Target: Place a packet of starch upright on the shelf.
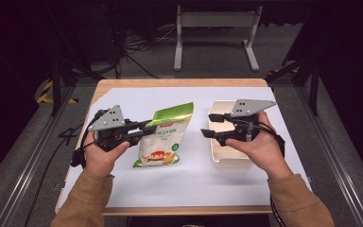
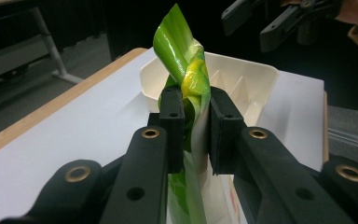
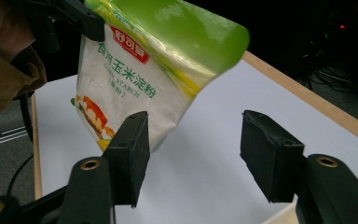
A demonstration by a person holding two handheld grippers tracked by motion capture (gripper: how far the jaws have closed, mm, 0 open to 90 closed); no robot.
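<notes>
Between left gripper jaws, starch bag.

- Left gripper held in the left hand, pointing to the right across the table, grey three-cornered plate on top.
- Jaws nearly closed, pads pressed against something thin clamped between them, seen in the left gripper view.
- Right gripper held in the right hand, pointing left toward the other gripper, its plate tilted upward.
- Jaws spread wide, pads well apart with nothing between them, seen in the right gripper view.
- Both forearms in tan sleeves, entering from the bottom of the high view, angled inward.
- Grippers facing each other, tips apart, both lifted off the table.
</notes>
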